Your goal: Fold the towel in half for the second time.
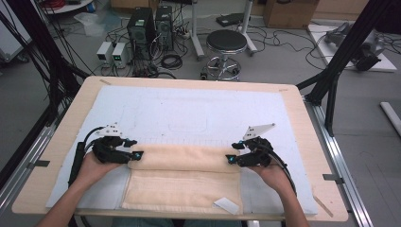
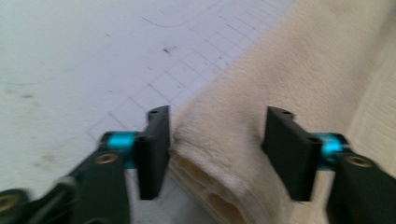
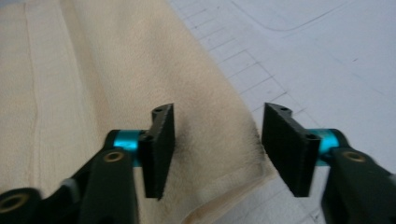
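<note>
On the left, we hold the left gripper [image 1: 135, 155] at the left end of the cream towel [image 1: 184, 177], which lies on the white mat [image 1: 189, 113] at the near middle of the worktop [image 1: 66, 123], its far part rolled or folded over into a thick band. In the left gripper view, the jaws stand partly open astride that band's end, and one pad looks to brush it without clamping. On the right, the right gripper [image 1: 231, 159] mirrors this at the band's right end, jaws partly open over the corner and gripping nothing. To fold well, we judge that both ends should be pinched through all layers at matching spots, then lifted level together.
</note>
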Tool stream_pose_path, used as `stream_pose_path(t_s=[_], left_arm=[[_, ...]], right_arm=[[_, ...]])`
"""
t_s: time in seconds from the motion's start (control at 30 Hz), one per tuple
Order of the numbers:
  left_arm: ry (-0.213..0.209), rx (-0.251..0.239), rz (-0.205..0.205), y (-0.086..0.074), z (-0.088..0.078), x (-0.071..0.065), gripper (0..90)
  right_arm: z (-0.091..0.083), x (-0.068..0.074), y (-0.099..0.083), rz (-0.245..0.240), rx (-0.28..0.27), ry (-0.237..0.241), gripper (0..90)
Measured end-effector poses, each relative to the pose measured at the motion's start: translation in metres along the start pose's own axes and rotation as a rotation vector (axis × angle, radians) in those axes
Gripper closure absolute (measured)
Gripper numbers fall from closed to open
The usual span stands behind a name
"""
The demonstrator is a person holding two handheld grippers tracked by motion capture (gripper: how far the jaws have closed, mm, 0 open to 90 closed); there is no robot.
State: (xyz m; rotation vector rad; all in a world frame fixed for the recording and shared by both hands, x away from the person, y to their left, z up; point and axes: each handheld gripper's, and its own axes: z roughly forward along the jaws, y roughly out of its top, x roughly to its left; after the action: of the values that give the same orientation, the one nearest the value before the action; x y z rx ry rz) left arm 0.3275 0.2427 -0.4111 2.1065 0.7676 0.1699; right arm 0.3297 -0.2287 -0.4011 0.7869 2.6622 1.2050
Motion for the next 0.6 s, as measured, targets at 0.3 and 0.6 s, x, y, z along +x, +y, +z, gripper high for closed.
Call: stream_pose_path(t_s=[0.3, 0.6], left_arm=[[-0.026, -0.076, 0.06, -0.005, -0.021, -0.017, 80.9], [-0.039, -0.118, 0.119, -0.026, -0.048, -0.05, 81.6]], right_arm=[[-0.012, 0.018, 0.002, -0.07, -0.034, 0.054, 80.1], [-0.033, 0.05, -0.01, -0.122, -0.086, 0.068, 80.8]])
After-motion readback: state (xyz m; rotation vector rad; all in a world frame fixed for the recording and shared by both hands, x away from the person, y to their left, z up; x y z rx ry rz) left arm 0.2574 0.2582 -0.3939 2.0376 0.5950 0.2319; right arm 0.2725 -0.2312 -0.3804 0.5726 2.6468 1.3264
